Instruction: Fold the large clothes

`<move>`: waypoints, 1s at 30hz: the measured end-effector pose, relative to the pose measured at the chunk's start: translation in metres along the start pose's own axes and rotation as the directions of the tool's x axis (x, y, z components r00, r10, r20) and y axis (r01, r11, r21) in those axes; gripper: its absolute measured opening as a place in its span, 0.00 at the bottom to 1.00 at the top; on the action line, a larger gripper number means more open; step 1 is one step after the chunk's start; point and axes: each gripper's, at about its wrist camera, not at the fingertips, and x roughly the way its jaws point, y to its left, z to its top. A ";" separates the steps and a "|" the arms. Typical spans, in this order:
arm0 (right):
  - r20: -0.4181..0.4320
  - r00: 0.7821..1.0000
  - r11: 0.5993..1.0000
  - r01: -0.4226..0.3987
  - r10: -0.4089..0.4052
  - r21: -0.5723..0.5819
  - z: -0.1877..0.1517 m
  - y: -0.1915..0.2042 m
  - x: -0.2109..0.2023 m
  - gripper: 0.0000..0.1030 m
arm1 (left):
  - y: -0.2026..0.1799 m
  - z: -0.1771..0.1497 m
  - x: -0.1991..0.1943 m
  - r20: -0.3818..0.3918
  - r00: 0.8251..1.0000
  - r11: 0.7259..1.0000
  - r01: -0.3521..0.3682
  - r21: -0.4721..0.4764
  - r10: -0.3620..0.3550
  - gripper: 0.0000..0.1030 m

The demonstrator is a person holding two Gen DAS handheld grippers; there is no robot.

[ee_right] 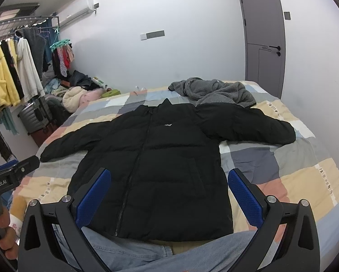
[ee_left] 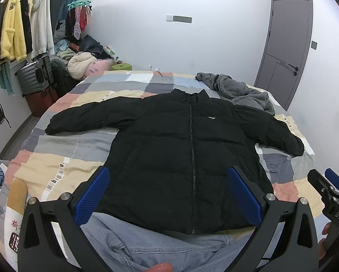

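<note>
Black puffer jacket (ee_left: pixel 187 154) lies flat on the patchwork bed (ee_left: pixel 63 165), zipped, collar away from me, hem nearest, sleeves spread out sideways. Long axis runs straight ahead of both tools. My left gripper (ee_left: pixel 168 195) and right gripper (ee_right: pixel 169 196) hover just short of the hem, jaws spread, holding nothing. Left is nearer the left sleeve, right the right. No containers in view.

Black left gripper (ee_left: pixel 168 195) and right gripper (ee_right: pixel 169 196), blue ribbed pads, silver screws
</note>
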 end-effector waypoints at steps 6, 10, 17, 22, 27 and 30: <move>-0.006 1.000 1.000 -0.003 0.003 0.003 -0.003 0.002 0.002 1.00 | 0.001 0.000 0.000 0.000 1.000 1.000 0.002 -0.001 -0.002 1.00; -0.013 1.000 1.000 -0.007 0.007 0.004 -0.003 0.001 0.006 1.00 | 0.003 0.000 0.000 0.001 1.000 1.000 0.000 -0.003 0.000 1.00; -0.018 1.000 1.000 -0.006 0.006 0.008 0.001 0.001 0.013 1.00 | 0.002 0.010 0.002 0.007 1.000 1.000 0.004 0.027 -0.005 1.00; -0.019 1.000 1.000 -0.013 0.013 0.009 0.004 0.002 0.019 1.00 | -0.004 0.020 0.013 -0.001 1.000 0.999 0.015 0.036 -0.015 1.00; -0.017 1.000 1.000 -0.006 0.006 0.023 0.008 -0.004 0.029 1.00 | -0.003 0.031 0.025 0.030 0.997 0.997 0.064 0.034 -0.065 1.00; -0.021 1.000 0.999 -0.003 0.003 0.035 0.010 -0.008 0.036 1.00 | 0.000 0.038 0.035 0.052 0.992 0.993 0.115 0.036 -0.117 1.00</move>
